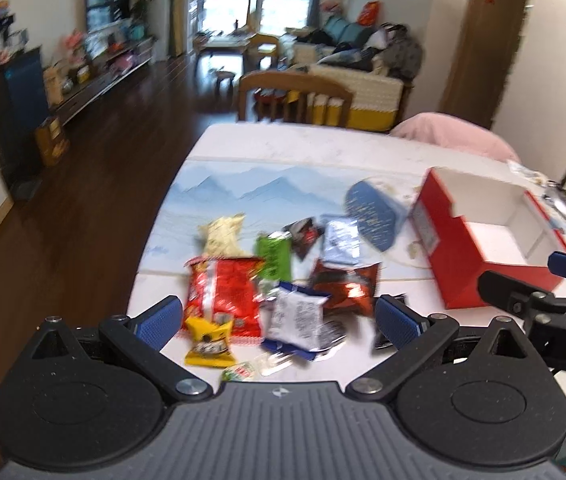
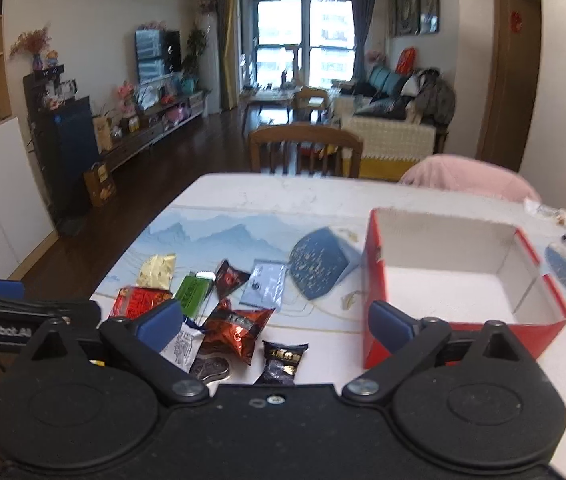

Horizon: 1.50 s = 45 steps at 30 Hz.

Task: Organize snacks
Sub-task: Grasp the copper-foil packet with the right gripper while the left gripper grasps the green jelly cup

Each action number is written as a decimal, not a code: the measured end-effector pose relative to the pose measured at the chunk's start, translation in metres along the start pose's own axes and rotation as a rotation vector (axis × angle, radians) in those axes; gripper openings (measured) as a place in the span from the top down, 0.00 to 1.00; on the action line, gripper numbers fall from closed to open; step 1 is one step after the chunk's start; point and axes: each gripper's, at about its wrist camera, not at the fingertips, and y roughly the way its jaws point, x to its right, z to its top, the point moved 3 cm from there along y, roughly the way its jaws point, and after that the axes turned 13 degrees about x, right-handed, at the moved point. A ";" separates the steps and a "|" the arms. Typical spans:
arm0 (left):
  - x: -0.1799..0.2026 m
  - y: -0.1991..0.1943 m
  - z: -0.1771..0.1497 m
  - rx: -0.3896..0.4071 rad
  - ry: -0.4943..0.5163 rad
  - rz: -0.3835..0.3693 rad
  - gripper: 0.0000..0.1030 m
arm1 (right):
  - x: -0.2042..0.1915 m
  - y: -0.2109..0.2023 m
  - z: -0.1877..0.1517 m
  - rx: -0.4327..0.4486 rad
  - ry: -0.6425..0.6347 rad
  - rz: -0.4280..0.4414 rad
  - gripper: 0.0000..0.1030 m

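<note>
Both my claws hang empty with jaws spread: the left gripper [image 1: 279, 320] low centre over the heap of small foil and plastic snack packets [image 1: 283, 280], the right gripper [image 2: 275, 326] beside the open red cardboard box [image 2: 459, 280] at right, which holds nothing.

My worry: the packets overlap, so a pinch may lift two or skid the slick foil off the white table [image 1: 283, 140].

I count roughly eleven packets, one box, two blue fan-shaped coasters [image 2: 319, 268].

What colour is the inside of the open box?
White inside the red box; the right wrist view shows it best.
</note>
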 end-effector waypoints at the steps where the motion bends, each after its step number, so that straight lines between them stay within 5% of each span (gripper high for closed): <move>1: -0.004 0.004 -0.002 -0.013 -0.010 0.016 0.00 | 0.001 0.008 -0.002 -0.017 -0.011 0.013 0.06; 13: -0.028 0.031 -0.019 -0.074 -0.077 0.136 0.00 | -0.028 0.100 -0.046 -0.190 -0.426 0.333 0.21; 25: -0.036 0.054 -0.041 -0.147 -0.100 0.165 0.00 | -0.053 0.166 -0.065 -0.246 -0.729 0.483 0.33; 41: -0.040 0.102 -0.098 -0.249 -0.027 0.156 0.00 | -0.040 0.178 -0.070 -0.297 -0.562 0.487 0.53; 45: -0.036 0.110 -0.104 -0.244 -0.006 0.168 0.10 | -0.035 0.175 -0.066 -0.303 -0.498 0.456 0.58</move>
